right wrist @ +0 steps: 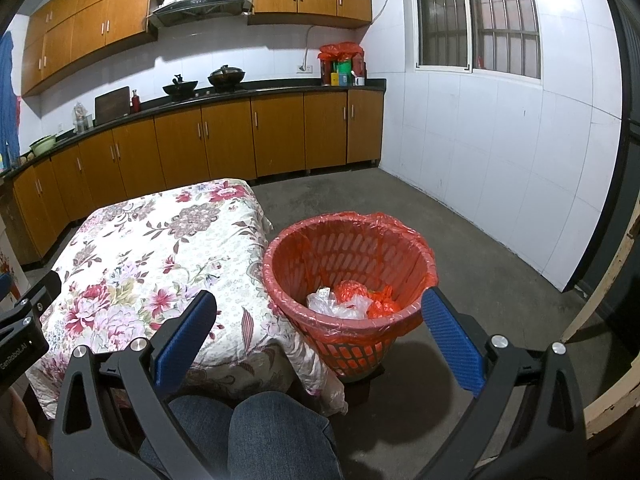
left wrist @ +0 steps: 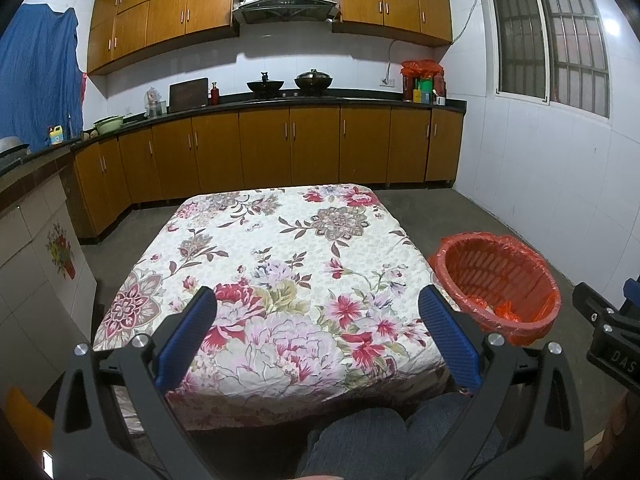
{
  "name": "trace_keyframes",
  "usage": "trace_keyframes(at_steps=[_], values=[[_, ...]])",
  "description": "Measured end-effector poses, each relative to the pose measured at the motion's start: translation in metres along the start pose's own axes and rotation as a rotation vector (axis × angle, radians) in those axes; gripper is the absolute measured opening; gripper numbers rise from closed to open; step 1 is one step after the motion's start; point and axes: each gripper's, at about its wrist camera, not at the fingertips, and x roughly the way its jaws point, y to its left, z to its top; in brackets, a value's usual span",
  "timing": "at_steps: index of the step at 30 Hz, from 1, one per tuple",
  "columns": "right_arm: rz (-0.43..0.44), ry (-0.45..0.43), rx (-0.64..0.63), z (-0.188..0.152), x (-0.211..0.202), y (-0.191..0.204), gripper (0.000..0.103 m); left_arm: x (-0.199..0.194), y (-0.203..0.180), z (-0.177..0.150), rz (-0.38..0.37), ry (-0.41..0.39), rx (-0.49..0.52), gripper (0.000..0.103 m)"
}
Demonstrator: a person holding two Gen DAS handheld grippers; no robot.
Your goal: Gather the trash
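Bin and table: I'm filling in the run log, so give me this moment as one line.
left gripper: open, empty | right gripper: open, empty | bin: bags inside, beside table | table: no trash seen

Crumpled plastic trash [right wrist: 352, 298] inside red-lined basket [right wrist: 348, 240]

Left wrist view looks forward along the left tool [left wrist: 318, 336] over the desk [left wrist: 280, 264], close and slightly downward. Right wrist view faces the trash basket [right wrist: 348, 276] ahead of the right tool [right wrist: 320, 338]. Both share desk, basket and kitchen cabinets [left wrist: 288, 144].
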Motion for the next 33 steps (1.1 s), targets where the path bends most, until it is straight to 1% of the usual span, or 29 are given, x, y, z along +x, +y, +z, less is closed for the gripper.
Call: trace_keyframes(at_steps=[9, 33], values=[[0.0, 0.002, 0.0, -0.0015, -0.001, 0.0003, 0.101, -0.0004, 0.0026, -0.0055, 0.003, 0.011, -0.003, 0.099], [0.001, 0.005, 0.002, -0.0031, -0.0009, 0.0008, 0.101, 0.0017, 0.0016, -0.0026, 0.002, 0.012, 0.0, 0.099]])
